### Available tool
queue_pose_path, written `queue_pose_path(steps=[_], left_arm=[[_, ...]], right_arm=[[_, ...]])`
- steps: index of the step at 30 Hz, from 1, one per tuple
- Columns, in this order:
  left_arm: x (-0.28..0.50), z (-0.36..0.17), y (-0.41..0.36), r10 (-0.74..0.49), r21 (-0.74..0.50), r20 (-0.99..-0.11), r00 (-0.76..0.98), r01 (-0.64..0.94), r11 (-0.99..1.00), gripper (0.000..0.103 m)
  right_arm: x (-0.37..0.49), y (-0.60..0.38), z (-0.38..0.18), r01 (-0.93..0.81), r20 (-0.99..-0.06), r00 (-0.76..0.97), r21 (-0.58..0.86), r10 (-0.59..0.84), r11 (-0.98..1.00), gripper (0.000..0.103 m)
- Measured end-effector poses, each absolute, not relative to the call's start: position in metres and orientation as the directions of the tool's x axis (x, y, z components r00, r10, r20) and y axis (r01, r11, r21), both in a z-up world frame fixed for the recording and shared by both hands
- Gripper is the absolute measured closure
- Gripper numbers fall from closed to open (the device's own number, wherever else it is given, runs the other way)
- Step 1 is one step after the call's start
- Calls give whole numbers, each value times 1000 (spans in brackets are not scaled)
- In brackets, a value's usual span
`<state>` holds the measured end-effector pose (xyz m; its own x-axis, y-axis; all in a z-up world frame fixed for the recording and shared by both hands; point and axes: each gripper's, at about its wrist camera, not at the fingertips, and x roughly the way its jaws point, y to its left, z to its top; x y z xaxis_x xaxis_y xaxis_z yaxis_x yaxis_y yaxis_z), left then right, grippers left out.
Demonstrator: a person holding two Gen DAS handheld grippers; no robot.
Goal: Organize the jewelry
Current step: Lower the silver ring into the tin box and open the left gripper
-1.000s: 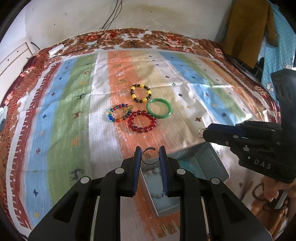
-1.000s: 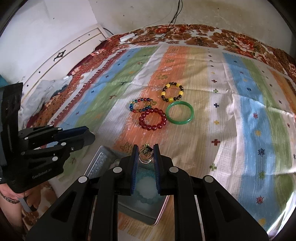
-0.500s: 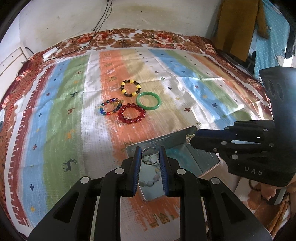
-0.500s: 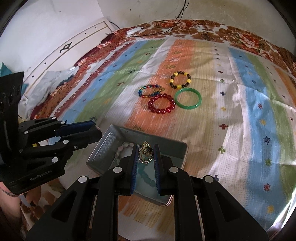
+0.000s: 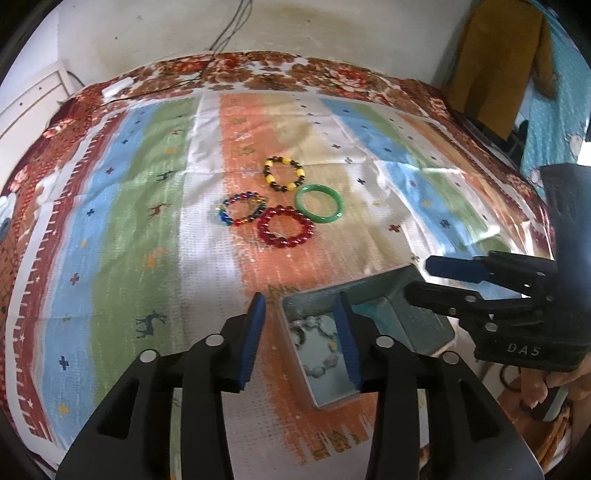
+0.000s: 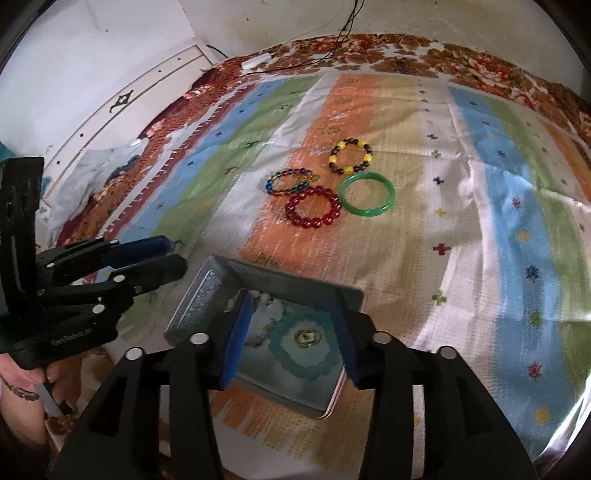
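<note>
A grey tin box (image 5: 410,317) (image 6: 201,295) lies on the striped cloth near me. It holds a teal bead bracelet (image 6: 304,352), a pale bead bracelet (image 5: 317,345) and a gold pendant (image 6: 306,338). My left gripper (image 5: 301,332) hangs over the tin's left end, its jaws opening with nothing between them. My right gripper (image 6: 291,328) hangs over the tin, jaws opening, the pendant lying loose below it. Farther out lie a red bead bracelet (image 5: 286,230) (image 6: 313,206), a green bangle (image 5: 319,204) (image 6: 367,195), a yellow-and-black bracelet (image 5: 283,174) (image 6: 350,156) and a multicoloured one (image 5: 242,208) (image 6: 290,181).
The cloth covers a bed with a floral border (image 5: 295,70) at the far side. A white wall and cables (image 6: 347,22) stand behind it. A white panel (image 6: 122,99) runs along the left. A brown garment (image 5: 495,55) hangs at the right. A hand (image 5: 543,384) holds the right gripper.
Both grippers have opened. The metal ring has left the left fingers, and the gold pendant has dropped from the right fingers into the tin.
</note>
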<state>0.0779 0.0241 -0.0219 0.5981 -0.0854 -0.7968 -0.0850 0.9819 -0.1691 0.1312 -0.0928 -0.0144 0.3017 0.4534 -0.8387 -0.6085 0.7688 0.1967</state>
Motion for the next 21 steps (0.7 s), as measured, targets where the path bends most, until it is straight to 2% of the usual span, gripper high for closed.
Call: queue_pose_path(steps=[7,10,12,21], left_arm=[[85,-24,34,-64,-165,-800,597,-116,980,56],[89,-24,36,-40,-144,-800,598,-128,981,54],[92,-24,39,-29,-141,-795,606,-137,980,44],[110,-25,48,3,-135,-792,611,-181,974,32]], right_arm=[[140,-89,-17,-606,-850,305,174,429,776,51],[145,-89,-16,-590,-850,340,140,402,795,46],[149,-89,-16,-577,-849,354,133,393,806,44],[172,-91,-18,-529,-851,389,106,351,842,42]])
